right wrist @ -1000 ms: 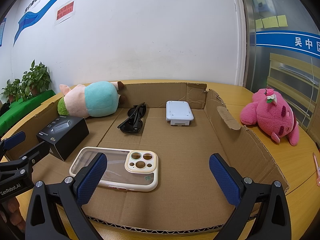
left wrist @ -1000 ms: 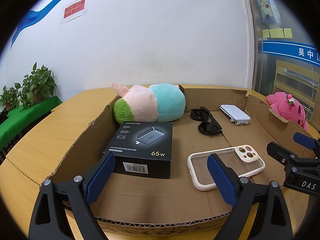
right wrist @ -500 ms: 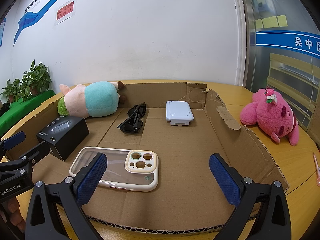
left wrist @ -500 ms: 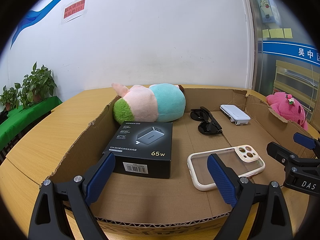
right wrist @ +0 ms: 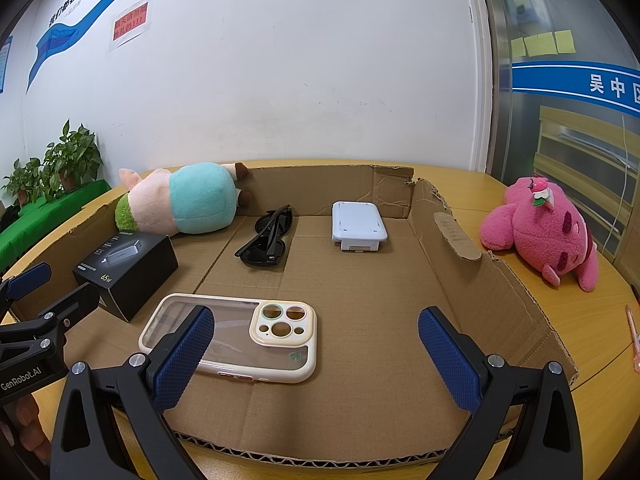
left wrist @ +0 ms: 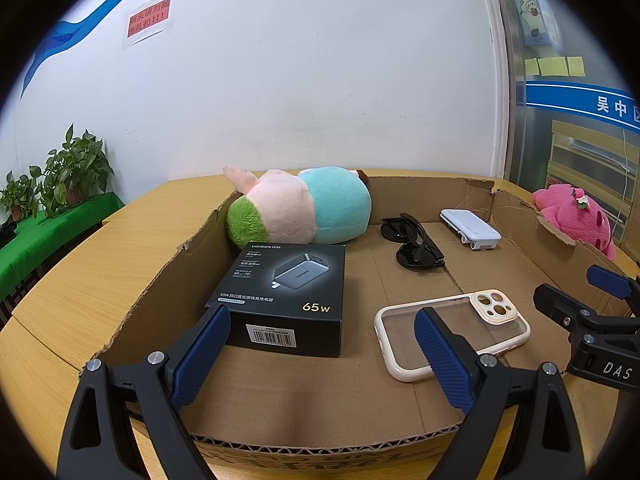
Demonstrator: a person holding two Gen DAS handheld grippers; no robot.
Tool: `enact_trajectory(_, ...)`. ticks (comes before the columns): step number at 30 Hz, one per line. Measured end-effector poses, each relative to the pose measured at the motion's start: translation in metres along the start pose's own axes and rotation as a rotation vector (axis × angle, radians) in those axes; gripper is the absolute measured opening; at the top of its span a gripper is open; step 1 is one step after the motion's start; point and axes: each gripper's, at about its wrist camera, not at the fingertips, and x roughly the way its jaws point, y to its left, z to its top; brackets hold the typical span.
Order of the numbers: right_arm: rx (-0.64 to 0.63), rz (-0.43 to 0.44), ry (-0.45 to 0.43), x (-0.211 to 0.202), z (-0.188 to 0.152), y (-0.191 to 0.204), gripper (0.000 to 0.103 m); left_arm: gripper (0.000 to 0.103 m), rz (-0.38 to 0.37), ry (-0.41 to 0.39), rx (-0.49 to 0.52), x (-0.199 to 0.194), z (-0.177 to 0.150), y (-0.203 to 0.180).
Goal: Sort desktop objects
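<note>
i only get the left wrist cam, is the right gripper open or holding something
Observer: Open and empty. The right gripper hovers at the near edge of the cardboard box, with the phone case by its left finger.
Operator: anything on the table right of the box besides the pink toy
Observer: Yes, a pink pen lies on the table, outside the box's right wall.
</note>
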Motion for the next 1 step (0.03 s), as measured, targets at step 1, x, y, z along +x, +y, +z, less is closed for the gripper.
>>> enact_trajectory(1, 0.000, 0.000, 0.000, 0.0000, 0.0000, 0.0000, 0.103, 0.093, 0.000, 0.000, 0.000, 0.0000, 0.0000, 0.0000)
